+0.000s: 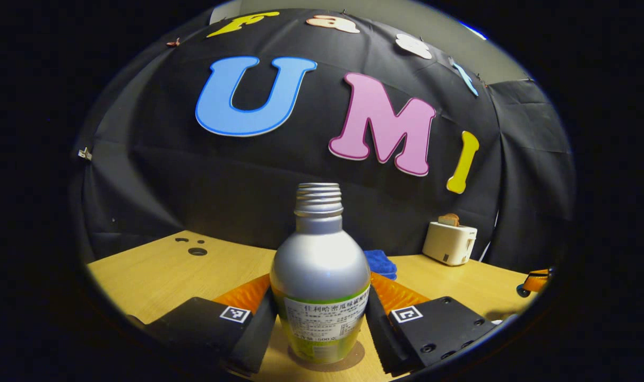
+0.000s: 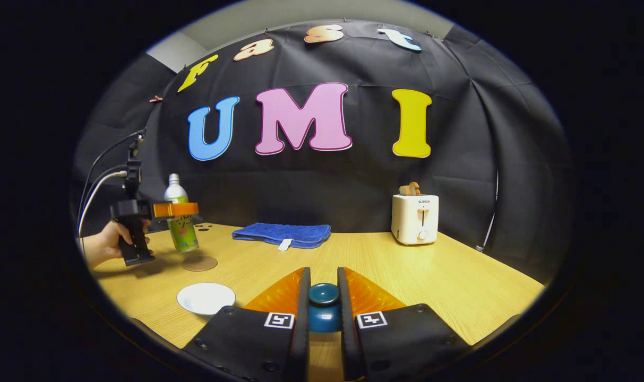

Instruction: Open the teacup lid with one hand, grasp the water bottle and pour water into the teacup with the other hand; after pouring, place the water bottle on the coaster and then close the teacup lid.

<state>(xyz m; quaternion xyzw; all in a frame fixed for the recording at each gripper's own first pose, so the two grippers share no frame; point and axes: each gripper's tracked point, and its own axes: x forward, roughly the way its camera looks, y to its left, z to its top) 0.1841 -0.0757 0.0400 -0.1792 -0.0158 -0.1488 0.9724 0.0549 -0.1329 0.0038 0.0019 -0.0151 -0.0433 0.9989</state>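
A silver water bottle point(image 1: 319, 276) with a green label and no cap stands upright between the fingers of my left gripper point(image 1: 319, 318), which is shut on its body. In the right gripper view the bottle point(image 2: 181, 225) hangs just above a round brown coaster point(image 2: 199, 263), held by the left gripper point(image 2: 175, 210) in a person's hand point(image 2: 101, 246). My right gripper point(image 2: 323, 289) is shut on the round knob of the teal teacup lid point(image 2: 323, 295). The teal part below the knob is half hidden, so I cannot tell whether the lid rests on the cup.
A white round dish point(image 2: 205, 298) lies on the wooden table point(image 2: 460, 286), left of my right gripper. A folded blue towel point(image 2: 282, 233) and a white toaster point(image 2: 415, 218) holding bread stand at the back by the wall. A small orange object point(image 1: 534, 281) sits at the far right.
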